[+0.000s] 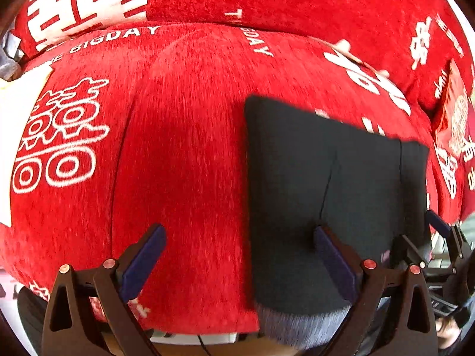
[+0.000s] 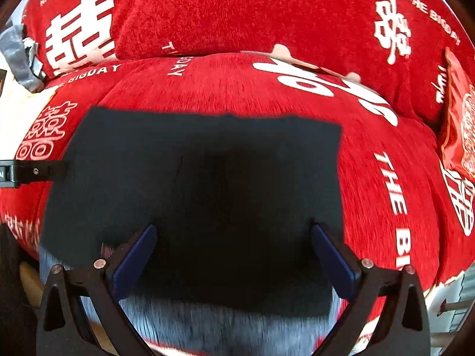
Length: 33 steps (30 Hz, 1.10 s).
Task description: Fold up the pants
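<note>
The dark pants (image 2: 207,163) lie folded into a flat rectangle on the red sofa cover (image 2: 386,178). My right gripper (image 2: 234,252) is open above their near half, its jaws wide with only cloth below them. In the left wrist view the pants (image 1: 326,192) lie to the right. My left gripper (image 1: 240,255) is open, straddling their left edge: one blue pad over the pants, the other over the red cover (image 1: 178,148). A finger of the right gripper (image 1: 439,224) shows at the pants' right edge. A finger of the left gripper (image 2: 29,172) pokes in from the left.
Red back cushions (image 2: 237,9) with white lettering rise behind the seat. A red printed packet (image 2: 460,124) leans at the far right. Grey crumpled stuff (image 2: 17,56) sits at the far left. Blurred grey-blue fabric (image 2: 222,326) shows under the pants' near edge at the seat front.
</note>
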Tool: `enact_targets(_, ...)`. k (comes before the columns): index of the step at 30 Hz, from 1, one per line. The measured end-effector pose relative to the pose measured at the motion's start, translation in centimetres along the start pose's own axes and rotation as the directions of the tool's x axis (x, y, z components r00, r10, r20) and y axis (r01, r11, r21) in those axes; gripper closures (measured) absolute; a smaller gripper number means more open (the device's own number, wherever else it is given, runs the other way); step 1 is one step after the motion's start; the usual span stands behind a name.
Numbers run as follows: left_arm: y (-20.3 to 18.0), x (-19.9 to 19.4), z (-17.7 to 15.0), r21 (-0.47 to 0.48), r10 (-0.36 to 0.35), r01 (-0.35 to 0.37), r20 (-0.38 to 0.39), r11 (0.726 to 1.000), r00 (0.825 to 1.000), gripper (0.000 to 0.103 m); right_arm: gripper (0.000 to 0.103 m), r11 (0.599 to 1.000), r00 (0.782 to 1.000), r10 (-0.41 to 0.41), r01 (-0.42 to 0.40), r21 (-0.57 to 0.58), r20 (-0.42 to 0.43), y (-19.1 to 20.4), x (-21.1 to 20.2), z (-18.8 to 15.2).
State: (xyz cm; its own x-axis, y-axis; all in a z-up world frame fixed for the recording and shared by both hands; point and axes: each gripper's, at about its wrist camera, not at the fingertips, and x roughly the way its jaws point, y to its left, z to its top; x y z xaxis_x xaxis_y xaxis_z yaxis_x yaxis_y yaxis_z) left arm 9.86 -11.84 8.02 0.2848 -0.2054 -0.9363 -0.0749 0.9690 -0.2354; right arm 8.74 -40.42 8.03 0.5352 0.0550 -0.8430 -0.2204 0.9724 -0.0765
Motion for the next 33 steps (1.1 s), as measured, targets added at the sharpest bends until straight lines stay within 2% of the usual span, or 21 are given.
enact_targets(4, 0.5, -0.5, -2.2, 0.016, 0.003, -0.003, -0.008, 1.000, 1.000, 0.003, 0.000, 0.999, 0.999, -0.049, 0.049, 0.012, 0.010, -0.3, -0.7, -2.3)
enact_targets(6, 0.7, -1.0, -3.0, 0.021, -0.002, 0.002, -0.016, 1.000, 1.000, 0.003, 0.000, 0.998, 0.998, -0.058, 0.057, 0.041, 0.004, -0.5, -1.2, -2.4)
enact_targets(9, 0.4, -2.5, -3.7, 0.010, -0.074, 0.073, 0.025, 0.997, 0.997, 0.003, 0.000, 0.996, 0.998, -0.048, 0.044, 0.080, 0.040, -0.1, -2.9, -1.9)
enact_targets(11, -0.4, -2.9, -3.8, 0.033, -0.086, 0.085, 0.041, 0.996, 0.995, 0.003, 0.000, 0.997, 0.997, -0.027, 0.022, 0.069, 0.069, 1.0, -3.6, -1.7)
enact_targets(14, -2.1, -2.1, -4.1, 0.099, -0.020, 0.015, 0.041, 0.995, 0.999, 0.003, 0.000, 1.000, 0.997, -0.024, 0.024, 0.003, 0.067, 2.8, -3.2, -1.6)
enact_targets(16, -2.4, -0.9, -4.5, 0.121, 0.032, -0.034, 0.025, 0.992, 0.999, 0.003, 0.000, 0.999, 0.999, -0.034, 0.035, -0.028, 0.026, 3.7, -1.9, -1.8)
enact_targets(20, -2.0, -0.2, -5.0, 0.105, 0.025, -0.025, 0.004, 0.994, 1.000, 0.003, 0.000, 1.000, 1.000, 0.005, -0.005, 0.012, 0.021, 3.1, -1.1, -2.5)
enact_targets(25, -2.2, -0.3, -5.2, 0.110, 0.031, -0.031, 0.007, 0.993, 1.000, 0.003, 0.000, 1.000, 1.000, 0.005, -0.005, -0.020, -0.001, 3.2, -0.9, -2.4)
enact_targets(27, -2.1, -0.5, -5.1, 0.112, 0.030, -0.031, 0.014, 0.993, 0.999, 0.003, 0.000, 1.000, 1.000, 0.003, -0.003, -0.007, -0.010, 3.1, -1.5, -1.9)
enact_targets(30, -2.0, -0.3, -5.1, 0.103, 0.024, -0.025, 0.006, 0.994, 1.000, 0.003, 0.000, 0.999, 0.999, 0.023, -0.024, 0.028, 0.041, 2.6, -2.8, -0.6)
enact_targets(33, -1.9, -0.3, -5.1, 0.104, 0.023, -0.024, 0.007, 0.994, 1.000, 0.003, 0.000, 1.000, 0.999, 0.004, -0.005, 0.014, 0.051, 3.0, -2.3, 1.3)
